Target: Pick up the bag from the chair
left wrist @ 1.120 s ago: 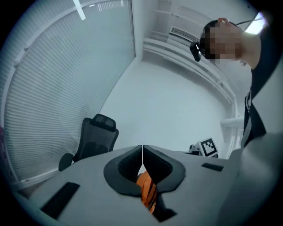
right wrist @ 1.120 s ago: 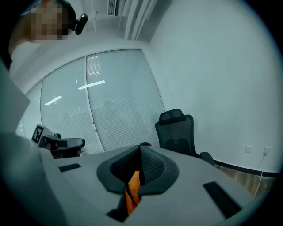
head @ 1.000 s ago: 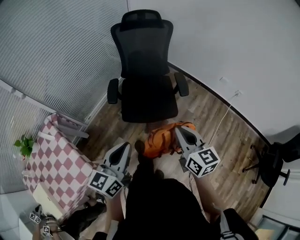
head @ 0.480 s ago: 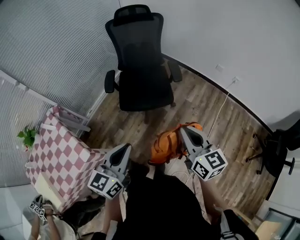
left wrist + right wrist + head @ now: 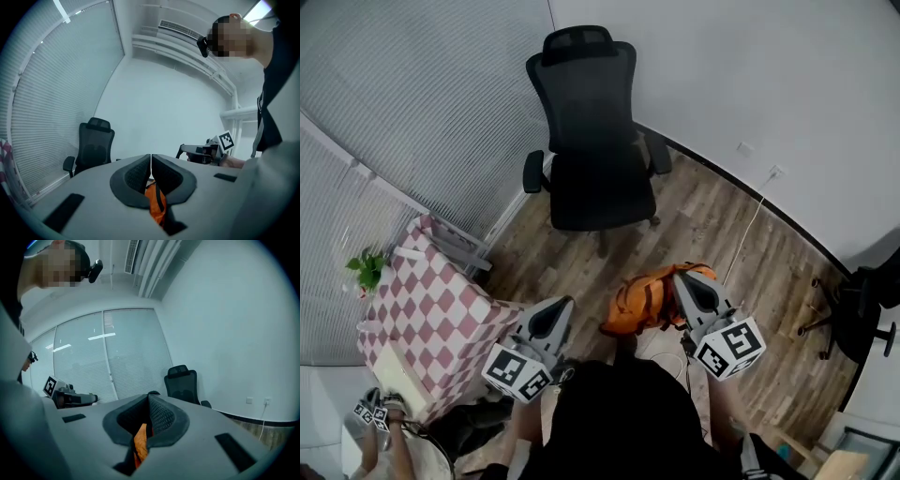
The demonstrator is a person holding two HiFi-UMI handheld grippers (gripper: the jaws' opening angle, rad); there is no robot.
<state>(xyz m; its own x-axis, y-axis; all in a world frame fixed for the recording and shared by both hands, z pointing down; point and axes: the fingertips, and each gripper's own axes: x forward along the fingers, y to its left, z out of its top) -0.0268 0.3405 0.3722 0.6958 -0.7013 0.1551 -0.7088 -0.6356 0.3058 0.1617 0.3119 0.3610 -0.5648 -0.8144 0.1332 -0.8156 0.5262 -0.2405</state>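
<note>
Compared with one second earlier, the bag (image 5: 639, 302) has moved away from the chair (image 5: 598, 178). It then hung just in front of the seat edge. It now hangs well apart from the chair, above the wooden floor (image 5: 712, 220) and close to the person's body. Both grippers have come back with it.

Left gripper (image 5: 562, 304): jaws closed together, with orange fabric and a dark strap of the bag pinched between them.
Right gripper (image 5: 686, 277): jaws closed on an orange strap of the bag.

Limits of view:
- From above, the gripper bodies cover both grip points. No link between the left gripper's tip and the bag can be made out against the dark floor.
- Each gripper view shows only a narrow strip of orange; the jaws hide the rest of the bag.
- A second chair (image 5: 862, 309) at the right is cut off by the frame edge.
</note>
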